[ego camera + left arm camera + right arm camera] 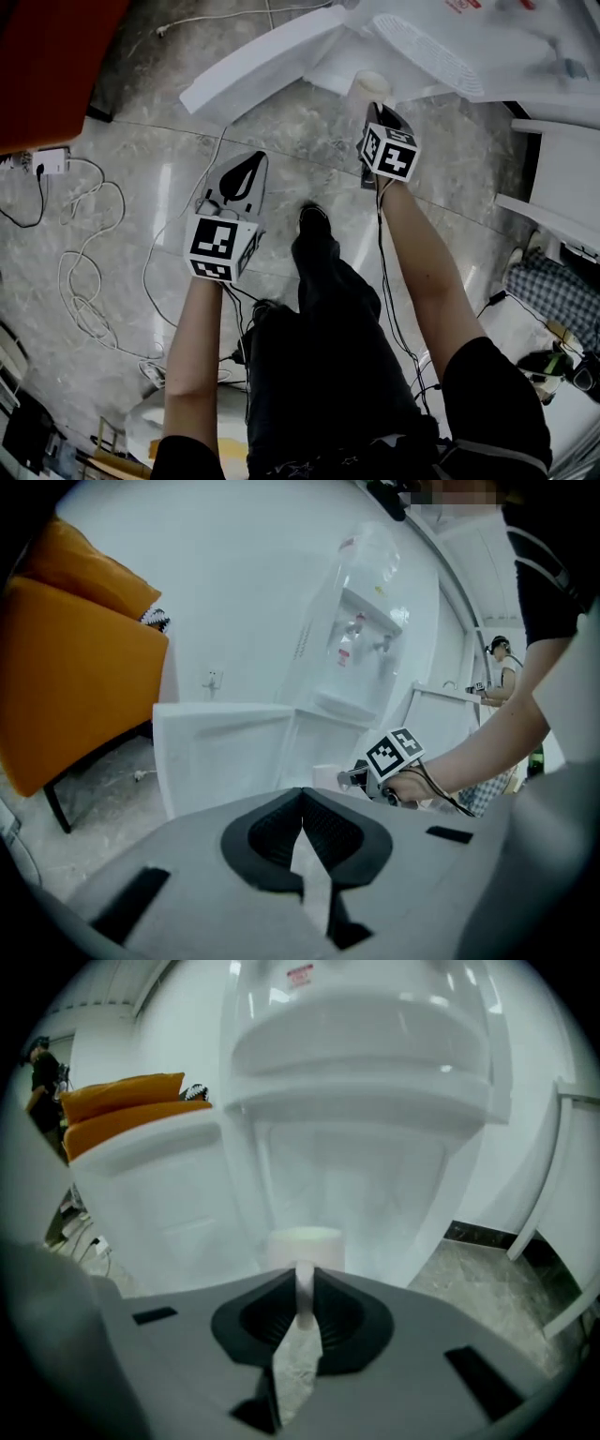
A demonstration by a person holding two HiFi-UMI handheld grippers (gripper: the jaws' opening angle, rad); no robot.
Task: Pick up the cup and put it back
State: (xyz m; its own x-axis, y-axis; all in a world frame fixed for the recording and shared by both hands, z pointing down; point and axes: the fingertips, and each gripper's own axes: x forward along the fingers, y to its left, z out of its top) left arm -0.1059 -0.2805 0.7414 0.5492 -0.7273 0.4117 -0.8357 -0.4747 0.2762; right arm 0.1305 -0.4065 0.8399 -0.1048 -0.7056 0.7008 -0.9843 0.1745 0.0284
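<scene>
Cup (305, 1241): upright, mouth up, long axis vertical. Pale, matte, cylindrical body with a plain round rim; the material cannot be settled. Its base is hidden behind the claw body, so you cannot tell whether it rests on anything.

Your right claw (305, 1286): jaws narrow, ribbed black pads pressed on a thin white vertical strip at the cup's near side. Whether that strip is a handle or a fold of the wall is unclear. The cup sits just beyond the claw's tips, centred on the jaw line, directly in front of the water dispenser (361, 1044). It is level with the recess under the dispenser's rounded white ledge.

From the head view, the cup is far right of centre, at the edge of the dispenser's white plastic body.

Your left claw (302, 799): pads touching at the tips, nothing between them. It hangs to the left of the cup and nearer to you, well apart from it, above the floor (141, 169) of glossy grey veined stone.

White cables (84, 272) lie looped on the floor at the left. An orange cushioned chair (66, 667) stands further left.
</scene>
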